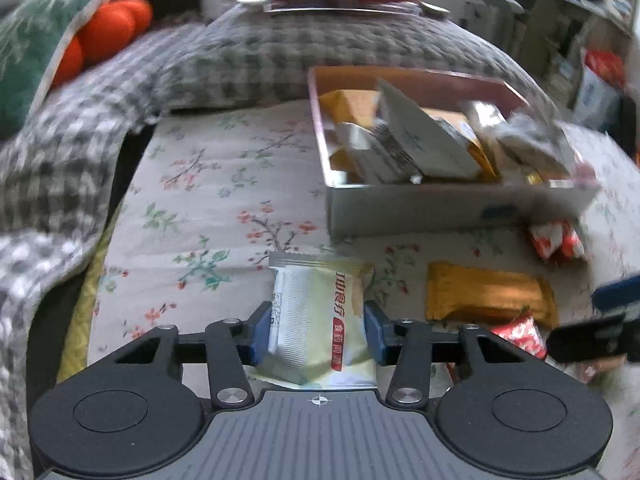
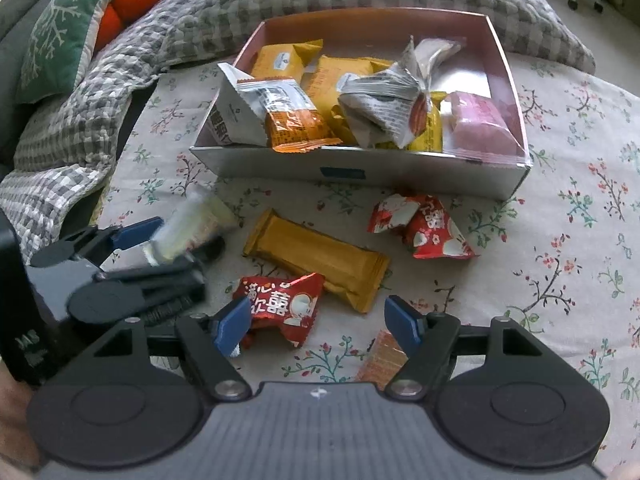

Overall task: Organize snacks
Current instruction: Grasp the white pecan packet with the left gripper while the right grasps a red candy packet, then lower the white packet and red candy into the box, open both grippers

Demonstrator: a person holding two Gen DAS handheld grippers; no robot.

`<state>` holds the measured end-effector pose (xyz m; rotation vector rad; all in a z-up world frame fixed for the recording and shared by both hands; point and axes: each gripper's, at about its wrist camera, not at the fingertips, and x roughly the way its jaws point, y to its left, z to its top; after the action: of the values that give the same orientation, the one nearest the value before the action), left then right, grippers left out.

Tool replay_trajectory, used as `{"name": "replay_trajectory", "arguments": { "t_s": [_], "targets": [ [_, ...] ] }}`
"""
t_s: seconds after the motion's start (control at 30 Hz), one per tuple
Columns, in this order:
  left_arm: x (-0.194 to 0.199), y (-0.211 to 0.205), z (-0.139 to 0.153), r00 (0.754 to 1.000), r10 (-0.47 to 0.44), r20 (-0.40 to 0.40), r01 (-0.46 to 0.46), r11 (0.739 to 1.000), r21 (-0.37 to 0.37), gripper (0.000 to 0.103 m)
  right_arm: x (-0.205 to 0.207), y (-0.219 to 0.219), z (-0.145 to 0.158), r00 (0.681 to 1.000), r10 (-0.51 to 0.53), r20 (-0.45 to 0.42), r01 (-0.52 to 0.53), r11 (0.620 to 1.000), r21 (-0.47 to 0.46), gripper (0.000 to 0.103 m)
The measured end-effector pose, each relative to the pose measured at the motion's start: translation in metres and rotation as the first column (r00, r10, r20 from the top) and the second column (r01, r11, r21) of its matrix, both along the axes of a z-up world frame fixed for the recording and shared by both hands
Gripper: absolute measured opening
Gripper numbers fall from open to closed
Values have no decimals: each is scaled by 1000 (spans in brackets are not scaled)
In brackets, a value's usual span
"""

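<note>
Clearly, the left gripper (image 1: 316,330) fingers clamp a pale wafer packet (image 1: 318,312), bound for the box (image 1: 440,208) ahead; the right gripper (image 2: 316,320) fingers spread over a red candy (image 2: 280,300).

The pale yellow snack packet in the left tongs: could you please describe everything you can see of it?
The pale yellow snack packet is a glossy, pillow-shaped plastic wrapper with crimped, serrated end seals. One side carries a white panel of fine print, the other a red label with Chinese characters. It is clamped across its width between the blue pads of the left tongs, lengthwise along them, above the floral sheet, short of the box. The right wrist view blurs it.
</note>
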<state>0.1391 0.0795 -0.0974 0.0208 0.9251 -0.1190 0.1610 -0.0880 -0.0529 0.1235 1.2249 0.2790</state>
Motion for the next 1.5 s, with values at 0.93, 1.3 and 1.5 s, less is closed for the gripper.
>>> {"name": "replay_trajectory", "arguments": {
  "t_s": [0.93,1.3,1.5],
  "targets": [
    [-21,66,49,968,252,-6,-247,943,-222,44,-14,46,-4,938,309,156,-280,943,-179,57],
    [-21,71,47,967,256,-8,-250,939,-237,44,-15,69,-16,945,316,83,-298,937,-184,38],
    [-23,70,51,968,252,5,-244,939,-244,44,-17,62,-5,956,272,109,-253,954,-159,37]
  ]
}}
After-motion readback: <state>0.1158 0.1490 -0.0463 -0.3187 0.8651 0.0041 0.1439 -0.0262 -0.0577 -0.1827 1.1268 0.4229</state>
